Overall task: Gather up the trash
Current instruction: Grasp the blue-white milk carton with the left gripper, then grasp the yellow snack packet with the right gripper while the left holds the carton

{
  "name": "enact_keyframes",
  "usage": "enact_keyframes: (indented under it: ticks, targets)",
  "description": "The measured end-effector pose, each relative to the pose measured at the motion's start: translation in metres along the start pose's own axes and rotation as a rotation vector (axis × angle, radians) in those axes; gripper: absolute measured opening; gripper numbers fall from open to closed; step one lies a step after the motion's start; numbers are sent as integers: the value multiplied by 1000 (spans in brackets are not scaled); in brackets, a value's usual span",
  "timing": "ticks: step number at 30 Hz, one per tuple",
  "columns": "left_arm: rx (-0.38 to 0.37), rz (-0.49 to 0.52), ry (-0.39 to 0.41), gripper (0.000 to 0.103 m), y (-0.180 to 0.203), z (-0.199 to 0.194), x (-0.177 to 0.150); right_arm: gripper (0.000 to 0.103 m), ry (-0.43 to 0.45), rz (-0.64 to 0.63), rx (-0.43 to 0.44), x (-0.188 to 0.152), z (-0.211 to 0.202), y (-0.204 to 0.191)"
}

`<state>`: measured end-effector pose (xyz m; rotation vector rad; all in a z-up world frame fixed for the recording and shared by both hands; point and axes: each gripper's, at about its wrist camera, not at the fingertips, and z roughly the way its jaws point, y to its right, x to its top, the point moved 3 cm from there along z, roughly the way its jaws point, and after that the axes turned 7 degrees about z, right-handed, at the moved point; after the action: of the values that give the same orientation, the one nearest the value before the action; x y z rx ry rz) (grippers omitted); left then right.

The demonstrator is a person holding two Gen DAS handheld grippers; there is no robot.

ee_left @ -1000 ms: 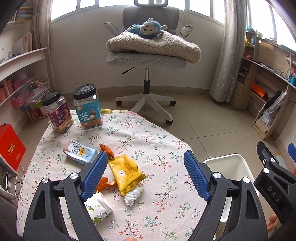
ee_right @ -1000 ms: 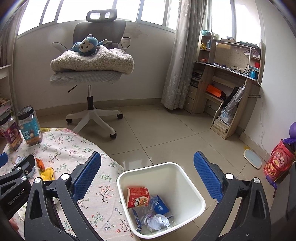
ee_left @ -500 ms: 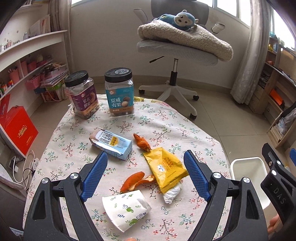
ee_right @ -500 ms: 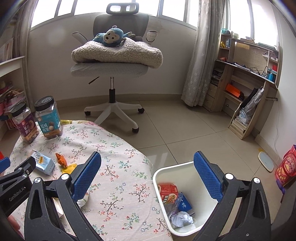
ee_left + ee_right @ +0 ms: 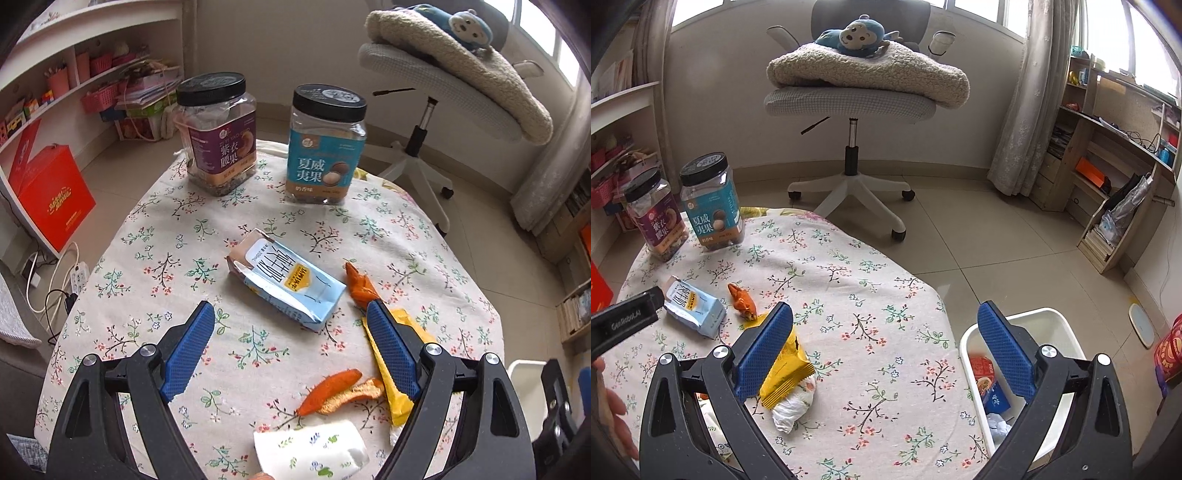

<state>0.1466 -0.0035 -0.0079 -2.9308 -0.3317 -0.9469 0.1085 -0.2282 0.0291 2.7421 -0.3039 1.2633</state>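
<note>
- Both claws are seen spread wide with nothing between the pads: the left claw (image 5: 291,354) is held above the table (image 5: 155,236), the right claw (image 5: 886,350) over the table's edge.
- A light blue milk carton (image 5: 284,282) is seen lying flat at the table's middle.
- Orange peel (image 5: 340,391), a yellow wrapper (image 5: 783,369) and crumpled tissue (image 5: 794,404) are scattered near the carton.
- A white trash bin (image 5: 1060,332) holding packets is placed on the floor beside the table.
</note>
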Motion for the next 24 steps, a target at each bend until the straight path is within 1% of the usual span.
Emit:
enact_keyframes:
  ticks: [2,4,8,10,14,16,18,20,22,24]
  targets:
    - [12,-17,-20,82,-4,17,10,96,-17,-1,7,2,6,-3]
    - [14,-51,-57,82,-10,38,17,96,-42,-3,19,2,15,-6]
    - [-25,-196,-178,82,-25,82,21,96,-135,13,46,-1,41,-7]
    - [-44,-250,-222,82,-28,99,21,96,-188,31,61,-4,55,-7]
    - [-53,-274,-264,82,-24,121,21,96,-301,64,101,-14,86,-11]
    - [-78,-284,-292,82,-23,129,16,96,-374,75,126,-24,102,-16]
    - [-90,-280,-300,80,-22,129,13,96,-442,106,179,-34,116,-21]
    - [-97,-256,-281,68,-22,123,15,96,-518,145,253,-43,127,-30]
    - [-105,-235,-259,63,-24,114,17,96,-584,173,314,-52,135,-39]
    - [-111,-219,-227,62,-28,104,19,96,-611,187,341,-59,139,-48]
